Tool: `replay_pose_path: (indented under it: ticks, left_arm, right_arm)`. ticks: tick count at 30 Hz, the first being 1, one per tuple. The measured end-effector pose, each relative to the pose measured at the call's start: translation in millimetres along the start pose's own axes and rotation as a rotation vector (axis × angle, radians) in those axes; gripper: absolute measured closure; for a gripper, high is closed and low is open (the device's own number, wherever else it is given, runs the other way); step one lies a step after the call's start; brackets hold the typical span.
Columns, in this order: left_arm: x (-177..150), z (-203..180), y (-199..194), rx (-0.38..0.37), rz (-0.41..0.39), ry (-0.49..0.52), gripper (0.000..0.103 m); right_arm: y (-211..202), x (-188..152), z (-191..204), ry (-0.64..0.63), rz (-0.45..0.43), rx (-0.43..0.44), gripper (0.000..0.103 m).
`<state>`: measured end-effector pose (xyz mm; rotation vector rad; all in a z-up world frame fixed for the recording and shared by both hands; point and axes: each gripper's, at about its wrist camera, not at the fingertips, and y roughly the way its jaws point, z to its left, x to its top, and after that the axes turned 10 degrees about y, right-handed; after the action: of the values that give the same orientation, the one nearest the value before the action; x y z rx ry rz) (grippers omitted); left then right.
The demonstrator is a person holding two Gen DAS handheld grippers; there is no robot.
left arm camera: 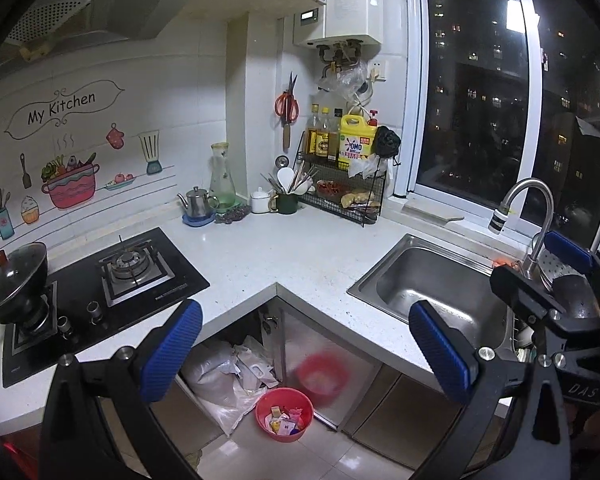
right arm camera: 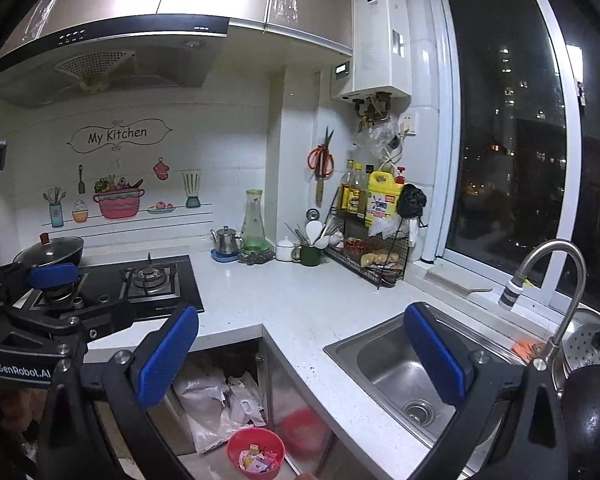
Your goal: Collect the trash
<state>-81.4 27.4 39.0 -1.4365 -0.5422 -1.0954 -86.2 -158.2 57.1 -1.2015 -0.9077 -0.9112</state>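
left tongs (left arm camera: 306, 354) wide, empty | right tongs (right arm camera: 302, 356) wide, empty, both above floor | red basin (left arm camera: 285, 414) with wrappers on floor below bench (left arm camera: 300, 256) corner | risk: clipping bench edge or cabinet door descending | open room: bare bench middle; clutter at back wall

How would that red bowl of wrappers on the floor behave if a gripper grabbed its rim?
The red bowl looks like thin plastic, so probably light and a bit flexible. The wrappers lie loose inside, so tilting it would likely spill them. Its smooth rim may slip.
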Motion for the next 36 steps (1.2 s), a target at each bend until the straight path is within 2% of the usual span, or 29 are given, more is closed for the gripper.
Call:
replay_pose_path:
  ticks: [8, 36]
  left_arm:
    - [0.1, -4.4, 0.6, 0.020, 0.006, 0.020, 0.001]
    - [-1.1, -5.3, 1.9, -0.005, 0.002, 0.016, 0.001]
  right_arm:
    - [-0.5, -4.0, -1.9, 0.010, 0.016, 0.000, 0.001]
    - [-8.6, -5.7, 2.4, 0.001, 0.022, -0.031, 0.001]
